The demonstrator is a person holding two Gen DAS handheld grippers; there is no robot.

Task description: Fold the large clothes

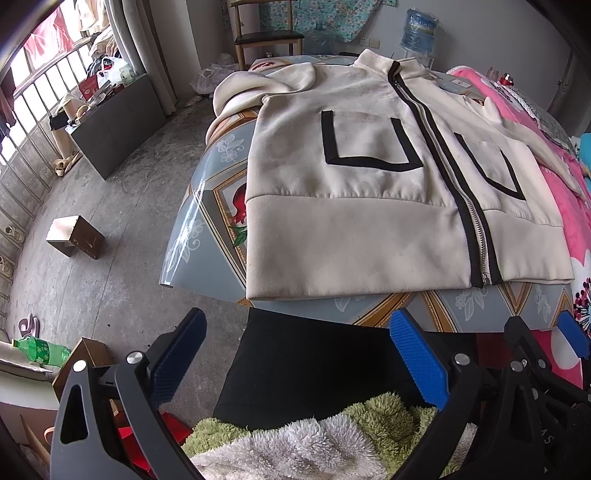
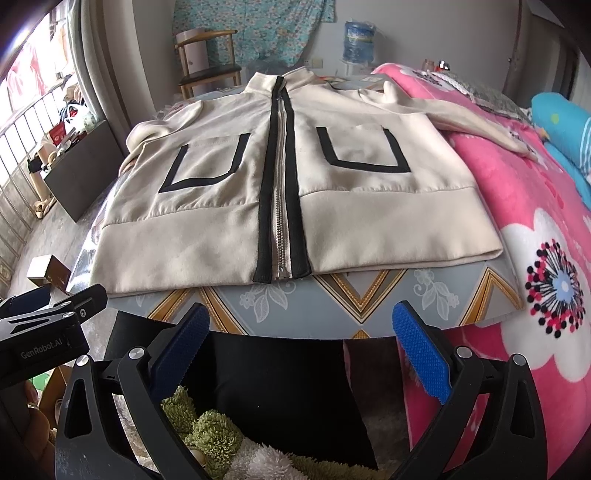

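A cream zip-up jacket with black zipper trim and two black-edged pockets lies flat, front up, on a table with a patterned cover. It also shows in the right wrist view, zipped shut, its right sleeve stretched onto a pink blanket. My left gripper is open and empty, below the jacket's hem, short of the table's near edge. My right gripper is open and empty, near the zipper's lower end, not touching it. The left gripper's body shows at that view's left edge.
A pink flowered blanket covers the bed on the right. A wooden chair and a water bottle stand at the back. A small wooden box and a green bottle lie on the floor at left. Green fluffy fabric lies under the grippers.
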